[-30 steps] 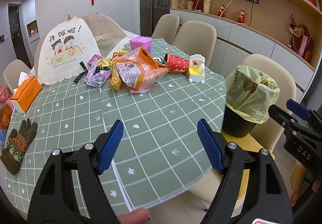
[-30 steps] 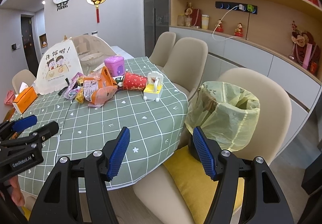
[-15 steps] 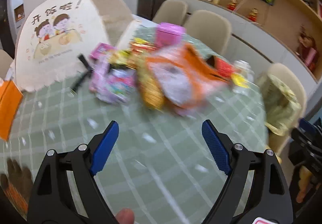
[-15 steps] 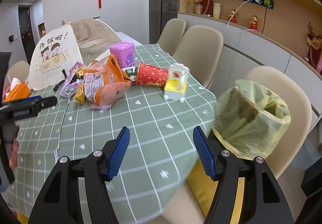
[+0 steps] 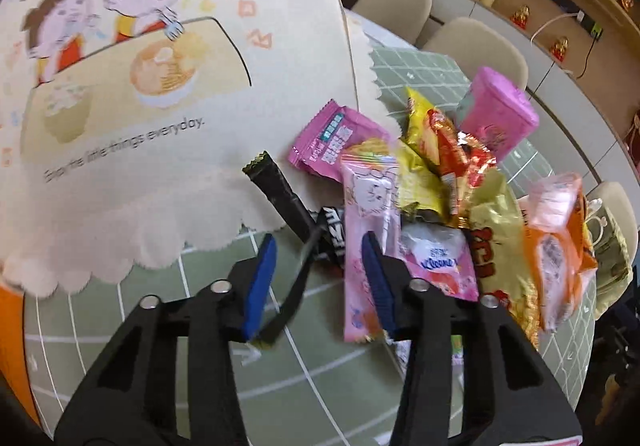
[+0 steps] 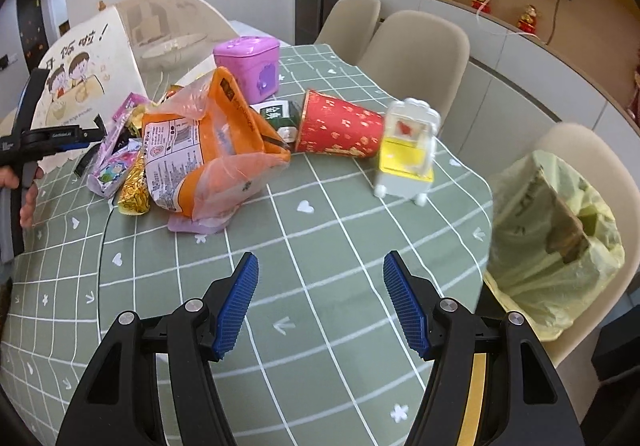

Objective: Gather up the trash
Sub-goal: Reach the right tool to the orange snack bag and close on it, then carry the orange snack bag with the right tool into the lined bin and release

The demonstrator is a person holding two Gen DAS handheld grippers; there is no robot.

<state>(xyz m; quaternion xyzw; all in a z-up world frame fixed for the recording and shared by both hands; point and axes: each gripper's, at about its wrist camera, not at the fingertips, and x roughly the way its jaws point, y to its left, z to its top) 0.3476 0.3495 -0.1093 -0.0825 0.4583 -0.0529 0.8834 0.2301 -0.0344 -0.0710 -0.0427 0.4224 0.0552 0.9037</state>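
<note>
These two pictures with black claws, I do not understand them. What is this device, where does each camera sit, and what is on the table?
No robot here: a person carries a two-finger gripper in each hand, each with a camera looking along its blue-padded fingers. The left-hand view shows the left gripper closing around a black wrapper at the edge of a pile of snack wrappers; the pads are not yet pressing it. The right-hand view shows the right gripper open and empty above the green checked tablecloth. Also there: an orange bag, a red cup on its side, and a lined trash bin on a chair.
</note>
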